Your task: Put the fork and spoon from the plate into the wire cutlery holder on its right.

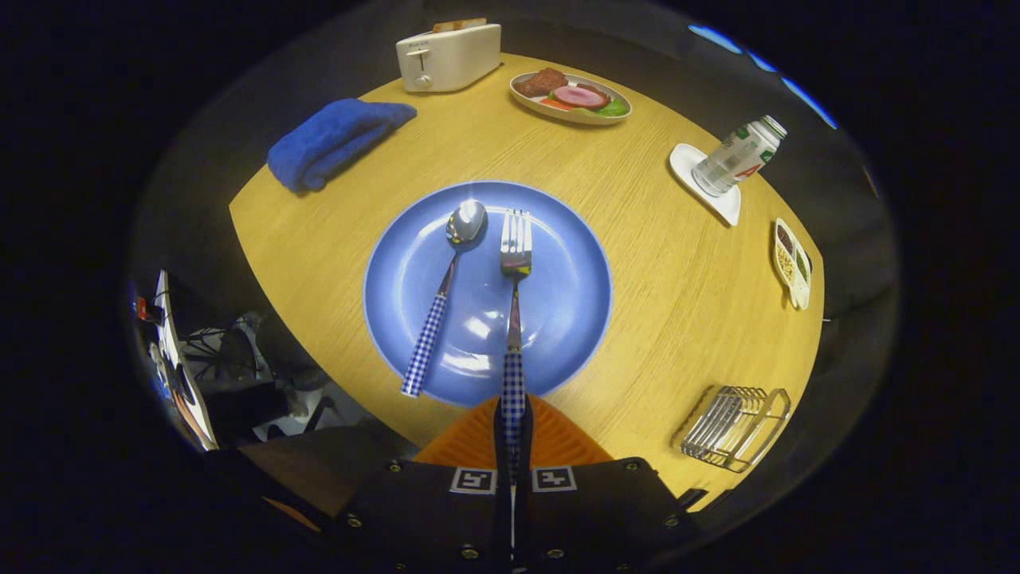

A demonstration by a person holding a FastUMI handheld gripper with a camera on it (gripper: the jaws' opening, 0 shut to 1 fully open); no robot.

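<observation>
Your gripper (512, 434) has its orange fingers (558, 438) closed on the fork (515, 303) by its checked handle. The fork runs straight ahead, tines away from you, over the blue plate (574, 319). The spoon (446, 295) lies beside it, bowl tilted slightly rightward. The wire cutlery holder (733, 422) sits right on the wooden table (677, 287), dark booth around.

A large red letter "A" stands on the label of the bottle (738, 157) lying on the white coaster (712, 188); its smaller print is too blurred to read. Two square black-and-white marker tags (514, 479) sit on the tongs' body.
</observation>
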